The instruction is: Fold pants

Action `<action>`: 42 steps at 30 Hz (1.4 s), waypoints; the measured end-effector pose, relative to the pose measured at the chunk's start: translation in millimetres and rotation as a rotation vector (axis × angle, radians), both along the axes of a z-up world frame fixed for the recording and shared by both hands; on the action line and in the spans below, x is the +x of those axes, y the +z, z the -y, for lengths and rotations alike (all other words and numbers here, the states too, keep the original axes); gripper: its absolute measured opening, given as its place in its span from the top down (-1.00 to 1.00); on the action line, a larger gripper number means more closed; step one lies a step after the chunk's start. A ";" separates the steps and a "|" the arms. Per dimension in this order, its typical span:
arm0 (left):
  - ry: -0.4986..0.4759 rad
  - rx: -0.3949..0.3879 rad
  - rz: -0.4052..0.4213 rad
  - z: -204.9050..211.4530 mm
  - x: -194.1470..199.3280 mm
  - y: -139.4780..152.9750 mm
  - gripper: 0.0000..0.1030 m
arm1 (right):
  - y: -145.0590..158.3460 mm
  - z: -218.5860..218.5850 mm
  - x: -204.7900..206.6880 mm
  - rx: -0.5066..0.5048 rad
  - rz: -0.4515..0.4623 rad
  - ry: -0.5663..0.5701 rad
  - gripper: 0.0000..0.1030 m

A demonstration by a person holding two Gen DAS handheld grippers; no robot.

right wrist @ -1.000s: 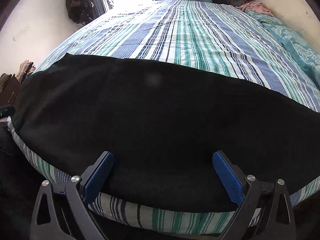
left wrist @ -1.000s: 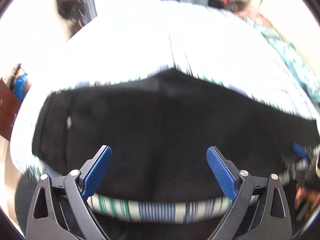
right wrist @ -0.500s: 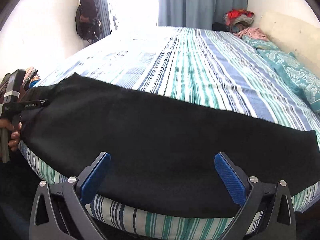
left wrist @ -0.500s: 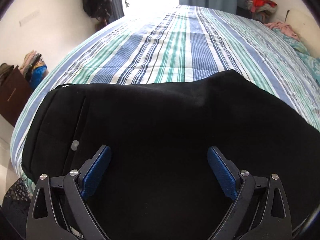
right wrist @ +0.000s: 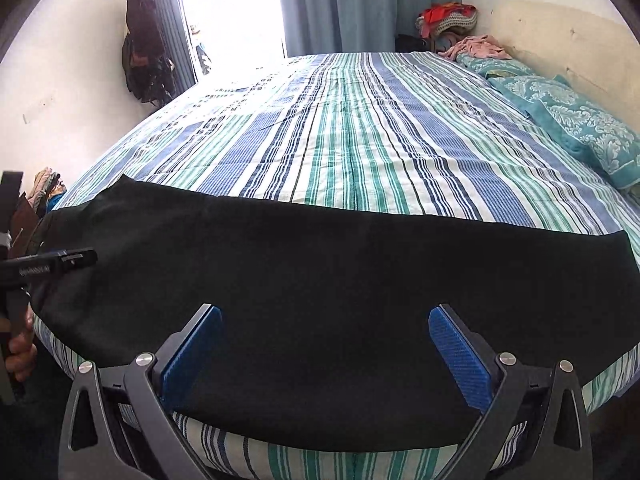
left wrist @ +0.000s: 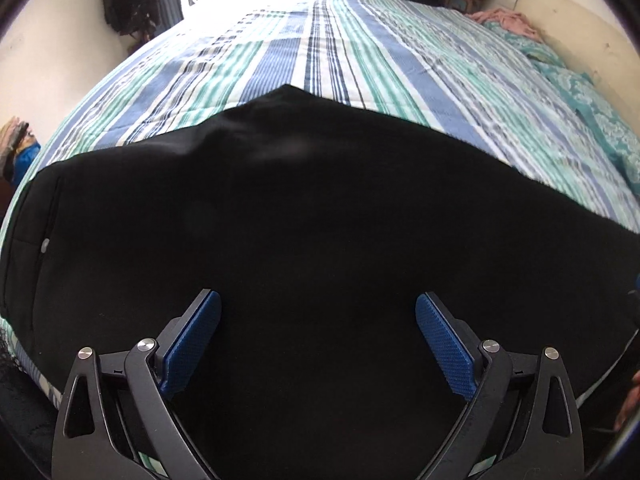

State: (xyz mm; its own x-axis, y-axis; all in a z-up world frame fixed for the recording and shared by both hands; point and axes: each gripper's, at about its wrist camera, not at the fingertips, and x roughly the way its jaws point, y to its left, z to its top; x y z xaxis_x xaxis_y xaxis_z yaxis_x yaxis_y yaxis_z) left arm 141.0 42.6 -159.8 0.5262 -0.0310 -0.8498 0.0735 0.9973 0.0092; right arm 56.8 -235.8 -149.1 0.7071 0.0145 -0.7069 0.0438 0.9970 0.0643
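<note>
Black pants [right wrist: 320, 280] flat — striped bed [right wrist: 360, 140]

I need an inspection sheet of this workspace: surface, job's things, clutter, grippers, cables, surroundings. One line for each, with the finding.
Surface: bed with striped sheet, mostly bare behind the pants.
Job's things: black pants lie flat along the near bed edge; button end at left.
Clutter: teal pillows and pink cloth at the far right side.
Grippers: left gripper jaws opening, over the pants, nothing between the pads; right gripper open, holding nothing.
Cables: nothing seen.
Surroundings: blue curtain, bright window, dark clothes hanging on the left wall, clothes pile in the far corner.
</note>
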 end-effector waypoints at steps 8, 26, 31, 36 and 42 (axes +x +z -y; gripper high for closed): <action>-0.037 0.016 0.037 -0.7 -5.8 -1.8 -0.99 | 4.2 26.2 -0.9 0.028 0.014 -0.090 -0.99; -0.049 0.029 0.045 0.2 -8.8 -1.8 -0.99 | 7.8 41.4 -4.8 0.064 0.025 -0.154 -0.99; -0.049 0.030 0.047 0.5 -9.0 -2.0 -0.99 | 4.2 40.4 -3.4 0.069 0.010 -0.148 -0.99; -0.048 0.030 0.047 0.6 -9.0 -2.1 -0.99 | 3.2 42.8 -3.4 0.080 0.009 -0.152 -0.99; -0.049 0.030 0.046 0.6 -9.0 -2.1 -0.99 | 3.9 52.5 -3.7 0.103 0.009 -0.181 -0.99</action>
